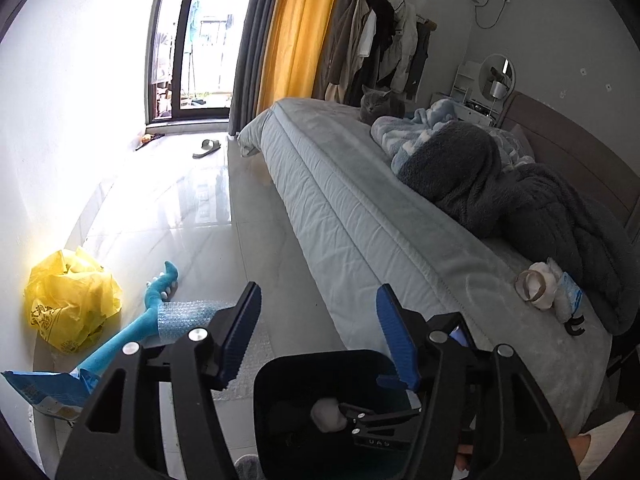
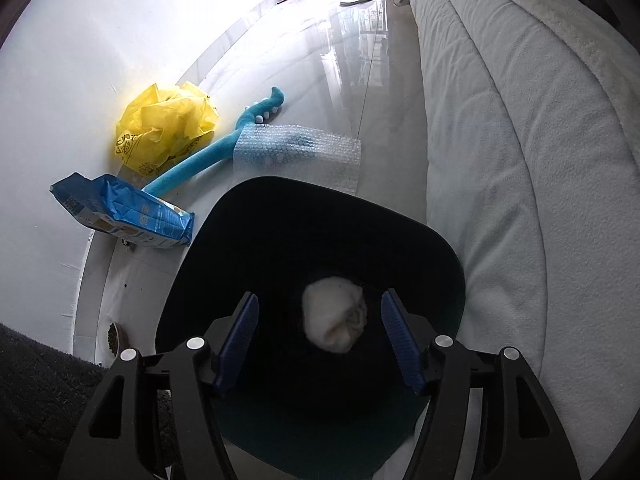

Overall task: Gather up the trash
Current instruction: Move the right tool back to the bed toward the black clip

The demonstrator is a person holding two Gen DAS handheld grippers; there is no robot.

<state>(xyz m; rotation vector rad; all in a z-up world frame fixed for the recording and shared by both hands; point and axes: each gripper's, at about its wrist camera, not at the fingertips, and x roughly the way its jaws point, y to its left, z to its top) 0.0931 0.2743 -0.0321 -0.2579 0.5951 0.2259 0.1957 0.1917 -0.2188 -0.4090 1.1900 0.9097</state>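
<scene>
A dark bin [image 2: 248,240] stands on the floor beside the bed; it also shows in the left wrist view [image 1: 288,368]. A crumpled white tissue ball [image 2: 335,320] lies inside it, also seen in the left wrist view [image 1: 328,416]. My right gripper [image 2: 320,336] is open and empty just above the bin mouth, with the ball between its fingers but below them. My left gripper [image 1: 318,332] is open and empty above the bin. More white trash and a tape roll [image 1: 538,286] lie on the bed.
A yellow plastic bag [image 2: 164,128], a blue packet [image 2: 128,212], a sheet of bubble wrap [image 2: 296,152] and a blue toy [image 2: 208,160] lie on the floor by the wall. The bed [image 1: 360,208] holds blankets and a grey cat [image 1: 380,106]. A slipper [image 1: 206,148] lies near the window.
</scene>
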